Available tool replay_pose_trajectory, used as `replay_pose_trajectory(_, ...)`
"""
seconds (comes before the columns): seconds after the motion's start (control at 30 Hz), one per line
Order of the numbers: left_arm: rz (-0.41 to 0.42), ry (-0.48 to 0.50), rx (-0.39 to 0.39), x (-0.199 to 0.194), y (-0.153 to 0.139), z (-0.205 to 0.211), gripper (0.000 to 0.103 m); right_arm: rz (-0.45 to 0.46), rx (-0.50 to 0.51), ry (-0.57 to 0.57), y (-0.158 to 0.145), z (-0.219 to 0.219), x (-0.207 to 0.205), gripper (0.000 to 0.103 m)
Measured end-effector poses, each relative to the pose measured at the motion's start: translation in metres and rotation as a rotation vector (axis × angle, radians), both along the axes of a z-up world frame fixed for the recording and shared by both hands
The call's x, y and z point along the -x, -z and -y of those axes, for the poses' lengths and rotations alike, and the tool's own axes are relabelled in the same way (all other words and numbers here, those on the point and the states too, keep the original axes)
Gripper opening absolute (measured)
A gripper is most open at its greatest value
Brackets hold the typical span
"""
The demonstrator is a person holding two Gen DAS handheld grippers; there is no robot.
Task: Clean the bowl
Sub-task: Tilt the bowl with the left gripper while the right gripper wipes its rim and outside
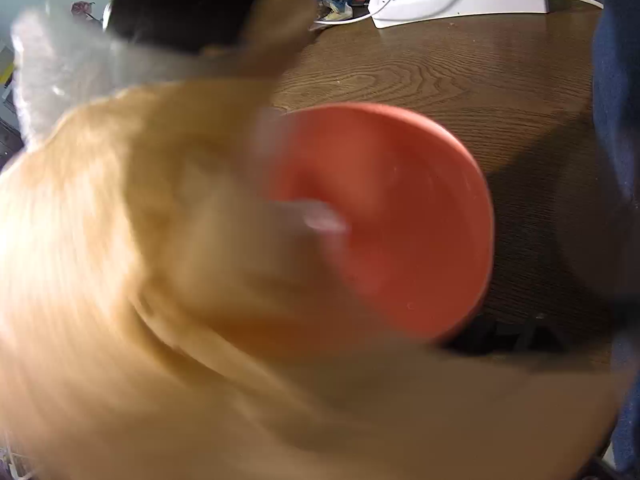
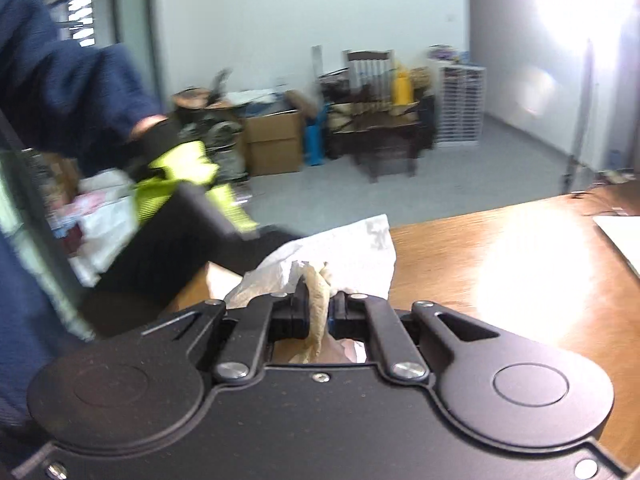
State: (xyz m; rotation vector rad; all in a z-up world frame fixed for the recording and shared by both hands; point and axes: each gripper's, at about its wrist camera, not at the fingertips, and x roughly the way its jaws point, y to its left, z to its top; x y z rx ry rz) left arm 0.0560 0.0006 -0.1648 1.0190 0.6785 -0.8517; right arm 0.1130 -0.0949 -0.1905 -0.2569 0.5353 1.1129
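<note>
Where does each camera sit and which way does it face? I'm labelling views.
Left wrist: looks down at the red bowl on the wooden table, half hidden by a blurred tan cloth; a blue sleeve at the right edge.
Right wrist: on the right gripper, facing level across the room, fingers shut on the cloth; blue sleeve at left.
Shared: table, cloth.

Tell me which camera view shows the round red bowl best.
The left wrist view. There the round red bowl sits on the dark wooden table, its inside and right rim visible, though blurred tan cloth hides its left part. The right wrist view shows no bowl, only the right gripper shut on a cloth.
</note>
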Motion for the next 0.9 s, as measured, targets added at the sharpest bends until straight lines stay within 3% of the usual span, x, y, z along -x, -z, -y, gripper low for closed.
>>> replay_pose_trajectory(0.23, -0.025, -0.018, 0.014, -0.005, 0.001, 0.0, 0.094, -0.016, 0.052, 0.176, 0.016, 0.038, -0.008, 0.008)
replay_pose_trajectory(0.4, -0.028, -0.017, 0.017, -0.008, 0.002, 0.001, 0.094, -0.064, 0.098, 0.242, 0.041, 0.062, -0.038, 0.008)
replay_pose_trajectory(0.77, -0.048, -0.037, 0.029, -0.014, 0.002, 0.007, 0.094, -0.139, 0.204, 0.217, 0.073, 0.068, -0.02, 0.009)
replay_pose_trajectory(0.9, -0.051, -0.05, 0.037, -0.011, 0.002, 0.003, 0.094, -0.155, 0.236, 0.141, 0.074, 0.062, -0.003, 0.009)
